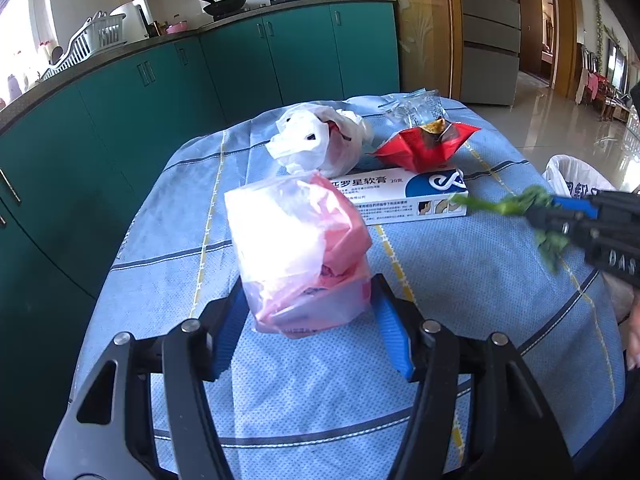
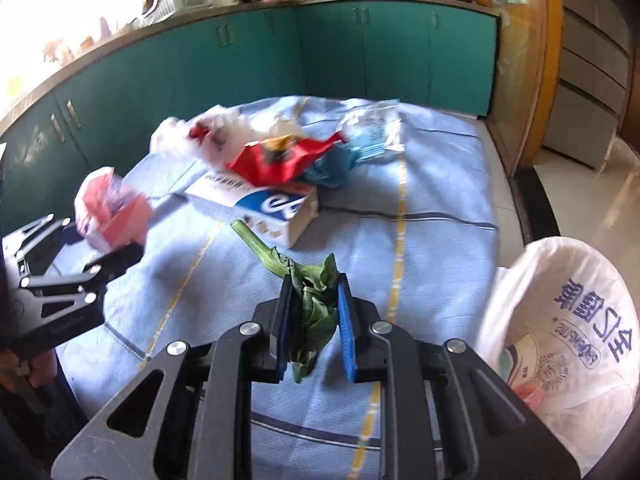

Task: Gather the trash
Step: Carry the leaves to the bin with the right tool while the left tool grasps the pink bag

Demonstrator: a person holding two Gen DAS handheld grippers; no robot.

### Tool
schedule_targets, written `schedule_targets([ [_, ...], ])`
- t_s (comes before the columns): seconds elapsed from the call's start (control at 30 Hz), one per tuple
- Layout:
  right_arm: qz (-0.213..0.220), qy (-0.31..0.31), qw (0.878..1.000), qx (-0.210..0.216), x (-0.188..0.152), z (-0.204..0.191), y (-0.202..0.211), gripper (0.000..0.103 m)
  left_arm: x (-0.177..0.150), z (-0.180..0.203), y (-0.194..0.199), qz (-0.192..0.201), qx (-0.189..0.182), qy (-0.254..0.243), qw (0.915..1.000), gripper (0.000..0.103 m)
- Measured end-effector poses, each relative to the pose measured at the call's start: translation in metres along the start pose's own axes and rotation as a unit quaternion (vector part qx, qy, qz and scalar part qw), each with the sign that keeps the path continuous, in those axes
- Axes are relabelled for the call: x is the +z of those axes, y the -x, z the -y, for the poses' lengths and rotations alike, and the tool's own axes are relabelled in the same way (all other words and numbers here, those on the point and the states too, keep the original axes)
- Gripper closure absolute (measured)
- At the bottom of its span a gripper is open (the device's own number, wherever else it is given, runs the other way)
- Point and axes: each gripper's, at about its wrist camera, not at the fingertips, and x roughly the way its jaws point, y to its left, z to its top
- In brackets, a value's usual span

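Note:
My left gripper [image 1: 308, 312] is shut on a crumpled pink plastic bag [image 1: 296, 248], held a little above the blue tablecloth [image 1: 460, 280]. From the right wrist, that bag [image 2: 110, 212] shows at the left, blurred, in the left gripper [image 2: 120, 258]. My right gripper [image 2: 314, 308] is shut on a wilted green vegetable leaf [image 2: 308, 300], its stalk sticking out forward. The leaf [image 1: 508, 204] also shows at the right edge of the left wrist view, in the right gripper [image 1: 560, 216].
On the cloth lie a white medicine box [image 1: 420, 196], a red snack wrapper [image 1: 424, 146], a white plastic bag [image 1: 320, 140] and a clear wrapper [image 1: 416, 110]. A white lined bin [image 2: 568, 332] stands to the right of the table. Teal cabinets [image 1: 160, 80] run behind.

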Motion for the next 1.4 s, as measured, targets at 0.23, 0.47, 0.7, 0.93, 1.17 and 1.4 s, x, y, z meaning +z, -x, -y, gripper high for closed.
schedule_targets([
  [0.23,-0.029,-0.006,0.999,-0.031,-0.005,0.010,-0.015,0.081,-0.003,0.003,0.005,0.000,-0.013,-0.004,0.9999,0.041],
  [0.47,-0.025,-0.003,0.999,-0.036,-0.003,0.009,-0.022,0.038,-0.018,0.017,0.001,-0.019,-0.048,-0.019,0.9985,0.036],
  [0.7,-0.036,0.007,0.998,-0.059,-0.006,0.006,-0.038,0.038,-0.015,0.013,-0.002,-0.013,-0.046,-0.005,0.9988,0.022],
  [0.93,-0.033,0.008,0.999,-0.042,-0.005,0.002,-0.035,0.074,-0.016,0.009,-0.009,-0.025,-0.063,0.007,0.9977,0.022],
  [1.17,0.009,-0.008,0.999,-0.033,-0.002,0.012,-0.003,0.079,-0.015,0.018,-0.007,-0.021,-0.053,-0.008,0.9984,0.043],
  [1.4,0.136,-0.081,0.979,-0.132,-0.003,0.059,0.061,0.079,0.002,0.024,0.030,0.031,-0.076,0.000,0.9966,0.044],
])
